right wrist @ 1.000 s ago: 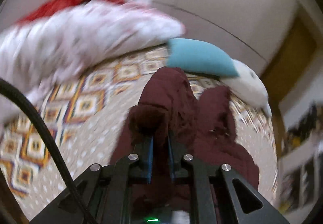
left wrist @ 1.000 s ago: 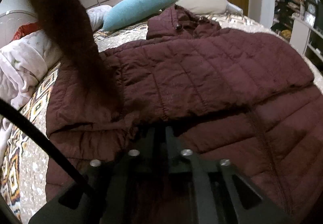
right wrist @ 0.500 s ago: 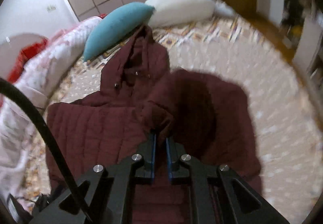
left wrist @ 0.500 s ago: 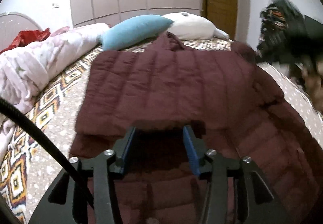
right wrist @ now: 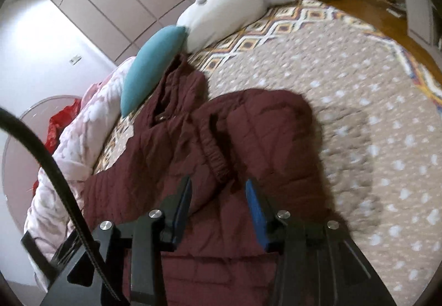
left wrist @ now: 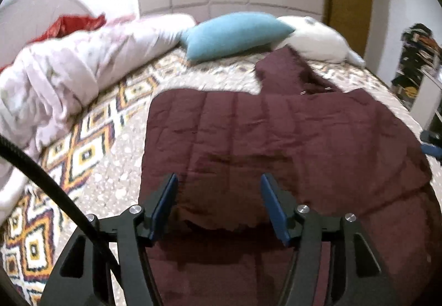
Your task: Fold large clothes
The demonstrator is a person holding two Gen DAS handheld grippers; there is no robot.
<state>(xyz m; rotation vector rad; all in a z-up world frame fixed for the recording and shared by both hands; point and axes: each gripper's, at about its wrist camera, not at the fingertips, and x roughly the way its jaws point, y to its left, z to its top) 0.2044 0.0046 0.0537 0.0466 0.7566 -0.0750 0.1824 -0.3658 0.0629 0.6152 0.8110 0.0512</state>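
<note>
So the dark maroon quilted puffer jacket (left wrist: 276, 140) lies spread on the patterned beige bedspread (right wrist: 359, 85), hood toward the far teal pillow (left wrist: 234, 34). Left gripper (left wrist: 218, 181) and right gripper (right wrist: 218, 186) hover over it, jaws opening, gripping nothing.

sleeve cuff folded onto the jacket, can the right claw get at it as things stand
Probably yes: the cuff lies on top of the jacket, uncovered, just ahead of the right claw, whose jaws are opening with nothing between them.
</note>
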